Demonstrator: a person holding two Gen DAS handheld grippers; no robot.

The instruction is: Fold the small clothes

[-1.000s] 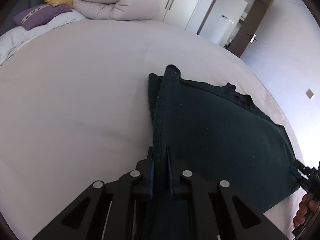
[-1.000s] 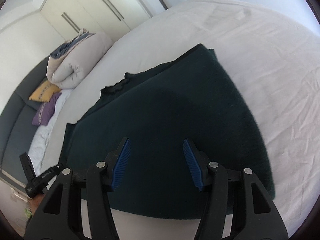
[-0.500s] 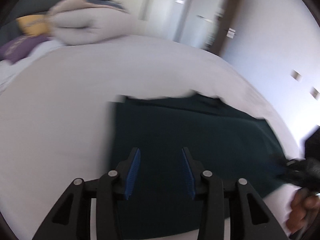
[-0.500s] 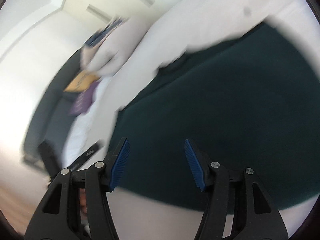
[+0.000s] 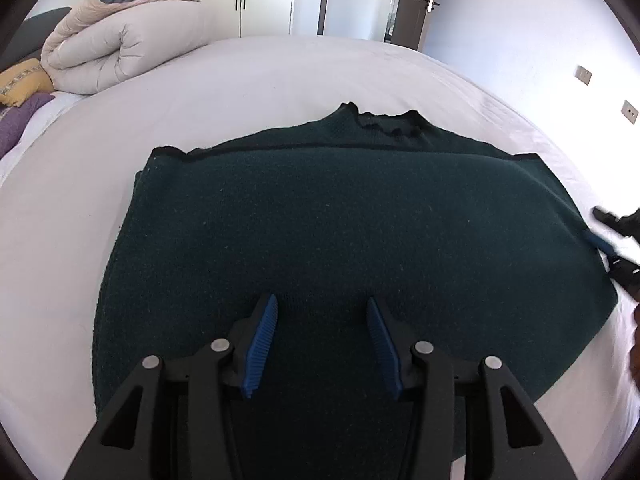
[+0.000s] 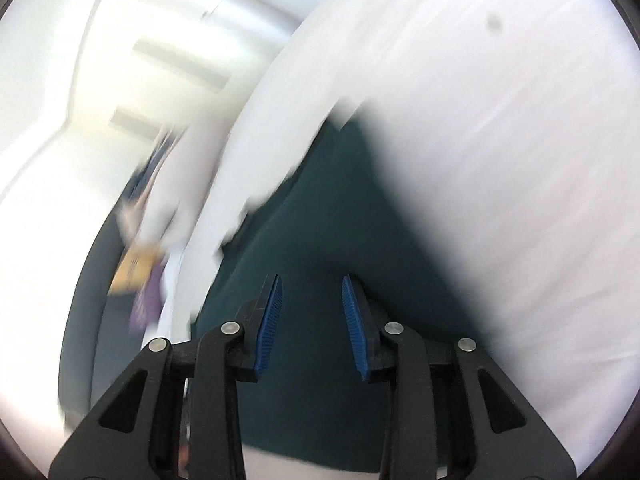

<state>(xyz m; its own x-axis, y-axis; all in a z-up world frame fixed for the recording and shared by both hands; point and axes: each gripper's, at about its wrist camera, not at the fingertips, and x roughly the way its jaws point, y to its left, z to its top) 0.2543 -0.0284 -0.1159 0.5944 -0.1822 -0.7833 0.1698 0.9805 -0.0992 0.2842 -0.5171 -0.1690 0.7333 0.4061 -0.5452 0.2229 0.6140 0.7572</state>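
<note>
Left gripper (image 5: 320,344), fingers spread wide and holding nothing, poised above the near hem of a dark green knit sweater (image 5: 340,232). The sweater lies flat on the white bed sheet (image 5: 240,80), directly ahead of this gripper; its collar (image 5: 380,120) points away, and its long axis runs left to right across the view, a lower layer showing as a dark band just under the collar. Right gripper (image 6: 312,320), fingers parted to a moderate gap and likewise holding nothing, sits at the sweater's right side edge; from the left wrist view its blue pad appears just beside that edge (image 5: 600,242), though contact cannot be told. Judged from this layout, the next fold turns on the side edges: each gripper is nearer its own side, the right one being closer to cloth.

The left wrist view is sharp and gives the whole outline, with a rolled duvet (image 5: 120,48) and cushions (image 5: 24,80) far beyond. The right wrist view is motion-blurred, showing only green cloth (image 6: 312,220) between and beyond the fingers.
</note>
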